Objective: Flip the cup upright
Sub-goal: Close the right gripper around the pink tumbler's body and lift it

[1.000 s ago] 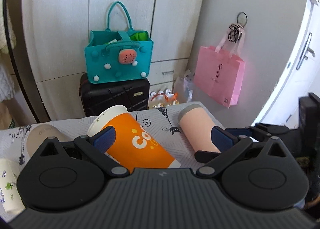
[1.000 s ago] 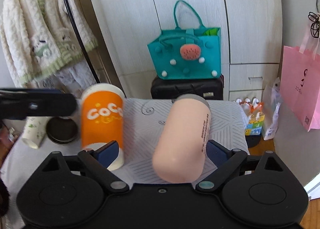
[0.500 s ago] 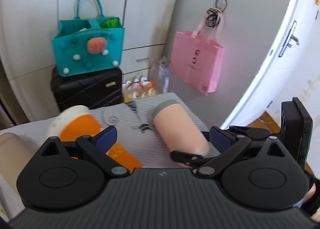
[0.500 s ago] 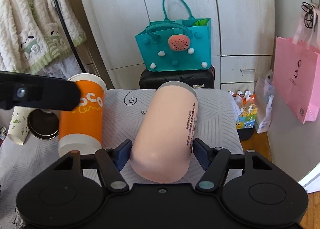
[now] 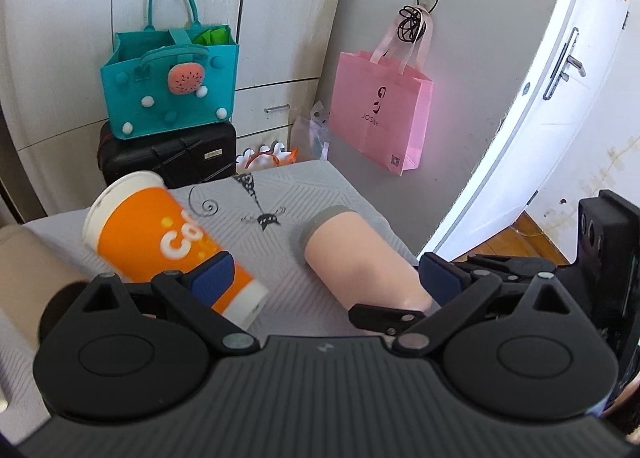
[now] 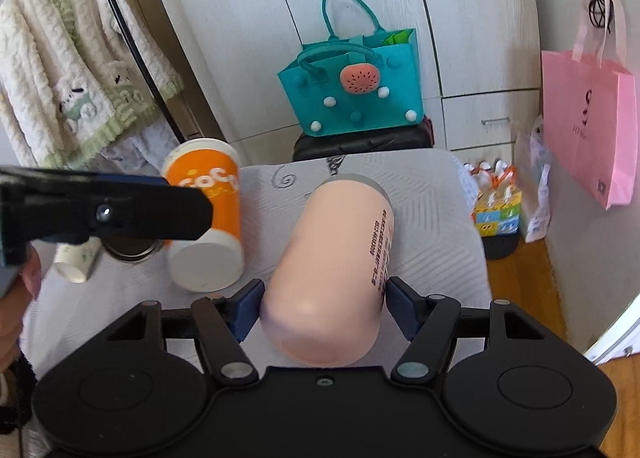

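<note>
A pale pink cup (image 6: 332, 270) with a grey rim lies on its side on the grey patterned cloth (image 6: 432, 218), rim pointing away. My right gripper (image 6: 322, 308) has its blue pads against both sides of the cup's base end. The cup also shows in the left wrist view (image 5: 360, 258). An orange and white paper cup (image 5: 168, 242) lies on its side to the left; in the right wrist view (image 6: 208, 214) it sits beside the pink cup. My left gripper (image 5: 324, 278) is open and empty above the cloth, between the two cups.
A tan cup (image 5: 28, 266) lies at the left. A small white paper cup (image 6: 76, 262) and a dark round lid (image 6: 128, 250) sit at the table's left. A teal bag (image 6: 352, 90) on a black suitcase, a pink bag (image 6: 588, 122), and the table's right edge are nearby.
My right gripper has closed in on the pink cup's base. My left gripper has swung back left, so the orange cup is nearer its left finger.
</note>
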